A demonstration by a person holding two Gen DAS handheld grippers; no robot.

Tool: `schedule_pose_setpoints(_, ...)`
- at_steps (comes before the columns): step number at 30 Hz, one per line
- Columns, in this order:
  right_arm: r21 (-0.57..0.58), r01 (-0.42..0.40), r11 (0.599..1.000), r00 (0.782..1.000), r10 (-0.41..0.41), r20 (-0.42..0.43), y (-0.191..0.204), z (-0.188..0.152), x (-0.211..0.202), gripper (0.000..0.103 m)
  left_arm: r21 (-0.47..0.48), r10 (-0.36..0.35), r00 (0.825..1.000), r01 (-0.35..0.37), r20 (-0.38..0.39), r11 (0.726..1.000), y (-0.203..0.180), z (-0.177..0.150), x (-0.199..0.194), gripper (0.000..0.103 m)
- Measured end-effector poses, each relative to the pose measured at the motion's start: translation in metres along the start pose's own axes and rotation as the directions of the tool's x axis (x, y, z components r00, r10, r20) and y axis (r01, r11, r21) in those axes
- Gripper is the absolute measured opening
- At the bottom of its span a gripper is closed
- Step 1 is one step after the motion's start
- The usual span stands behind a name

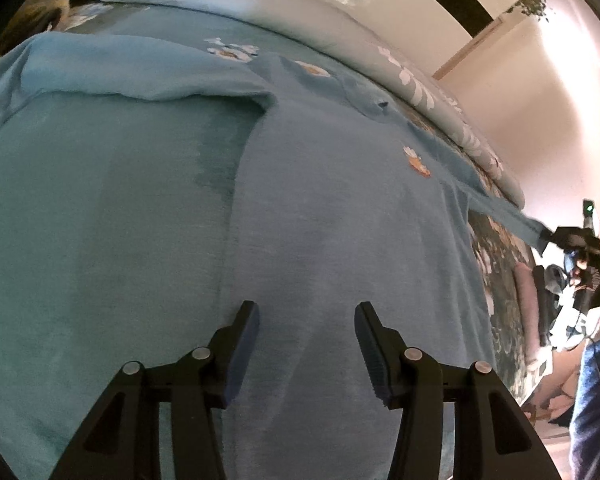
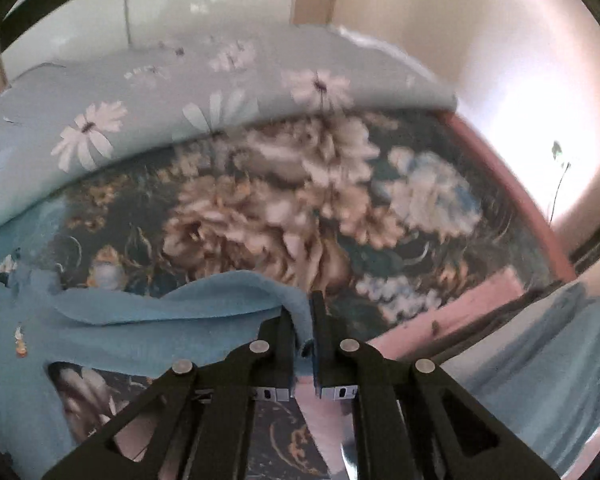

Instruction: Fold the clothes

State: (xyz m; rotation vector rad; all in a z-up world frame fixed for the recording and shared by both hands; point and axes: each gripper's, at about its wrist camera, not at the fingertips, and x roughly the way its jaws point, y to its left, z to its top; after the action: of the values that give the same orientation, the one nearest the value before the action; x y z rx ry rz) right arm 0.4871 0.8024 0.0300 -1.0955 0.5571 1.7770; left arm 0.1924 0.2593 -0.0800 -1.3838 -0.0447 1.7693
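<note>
We've got the right gripper [image 2: 302, 320] pinching the sleeve [image 2: 204, 296] end, sleeve stretched sideways off the blue shirt [image 1: 320, 208] flat on the bed [image 2: 260, 208], while the left gripper [image 1: 306, 344] hovers spread & empty over the shirt's body, so the fold goes inward twd it.

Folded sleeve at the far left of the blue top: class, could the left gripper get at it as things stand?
Probably yes. The left gripper hangs open over the blue top, holding nothing, and only flat cloth lies between it and the folded sleeve. The right gripper is off at the other sleeve.
</note>
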Motion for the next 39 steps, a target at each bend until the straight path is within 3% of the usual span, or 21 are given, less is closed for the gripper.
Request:
schedule_pose_setpoints(2,0.016,0.001,1.0,0.999,-0.001,-0.043,0.001,-0.003,0.011,0.006,-0.006,-0.005,1.0,0.005,0.0,1.0,0.002,0.0,-0.001,0.054)
schedule_pose_setpoints(4,0.032,0.01,0.999,0.999,-0.008,-0.045,-0.001,-0.004,0.017,0.014,-0.004,-0.005,1.0,0.005,0.0,1.0,0.002,-0.001,-0.001,0.054)
schedule_pose_setpoints(6,0.059,0.047,0.997,0.999,-0.045,-0.028,-0.006,-0.002,0.017,0.03,-0.005,-0.007,1.0,0.007,0.0,1.0,0.003,-0.001,-0.002,0.054)
schedule_pose_setpoints(8,0.089,0.077,0.993,0.997,-0.077,-0.013,-0.013,0.002,0.014,0.037,-0.009,-0.01,1.0,0.01,0.004,1.0,0.004,0.001,-0.002,0.054)
schedule_pose_setpoints(11,0.118,0.05,0.992,0.998,-0.055,0.04,-0.015,0.003,0.002,0.037,-0.015,-0.014,1.0,0.014,0.025,1.0,0.008,0.005,-0.007,0.054)
schedule_pose_setpoints(15,0.033,-0.024,0.999,0.99,0.019,0.143,0.018,-0.018,-0.022,0.045,-0.039,-0.013,0.994,0.017,0.109,0.999,0.02,0.021,-0.03,0.054)
schedule_pose_setpoints(19,-0.108,-0.146,0.983,0.973,0.163,0.163,0.072,-0.054,-0.032,0.051,-0.143,0.038,0.971,-0.003,0.235,0.99,0.057,0.053,-0.058,0.054)
schedule_pose_setpoints(24,-0.257,-0.325,0.91,0.939,0.344,0.028,0.144,-0.109,-0.022,0.051,-0.382,0.143,0.936,-0.011,0.321,0.924,0.141,0.087,-0.076,0.057)
schedule_pose_setpoints(28,-0.276,-0.383,0.881,0.916,0.4,0.005,0.17,-0.133,-0.022,0.051,-0.503,0.209,0.921,-0.017,0.328,0.864,0.192,0.104,-0.076,0.057)
schedule_pose_setpoints(30,-0.267,-0.396,0.878,0.911,0.412,0.003,0.176,-0.138,-0.023,0.051,-0.534,0.209,0.922,-0.002,0.326,0.845,0.205,0.112,-0.069,0.057)
schedule_pose_setpoints(34,-0.263,-0.413,0.872,0.905,0.425,-0.01,0.185,-0.144,-0.027,0.051,-0.589,0.158,0.916,0.099,0.369,0.802,0.221,0.122,-0.051,0.056)
schedule_pose_setpoints(35,-0.266,-0.414,0.871,0.905,0.426,-0.013,0.186,-0.145,-0.028,0.051,-0.589,0.168,0.912,0.093,0.373,0.803,0.221,0.124,-0.05,0.052)
schedule_pose_setpoints(37,-0.274,-0.404,0.873,0.909,0.417,-0.011,0.189,-0.149,-0.032,0.051,-0.589,0.187,0.905,0.082,0.382,0.804,0.22,0.129,-0.047,0.028)
schedule_pose_setpoints(38,-0.274,-0.404,0.873,0.909,0.417,-0.013,0.19,-0.15,-0.032,0.051,-0.589,0.197,0.901,0.077,0.387,0.805,0.22,0.132,-0.045,0.007)
schedule_pose_setpoints(39,-0.273,-0.405,0.872,0.909,0.417,-0.016,0.191,-0.151,-0.032,0.051,-0.589,0.207,0.897,0.071,0.391,0.805,0.219,0.135,-0.043,0.005)
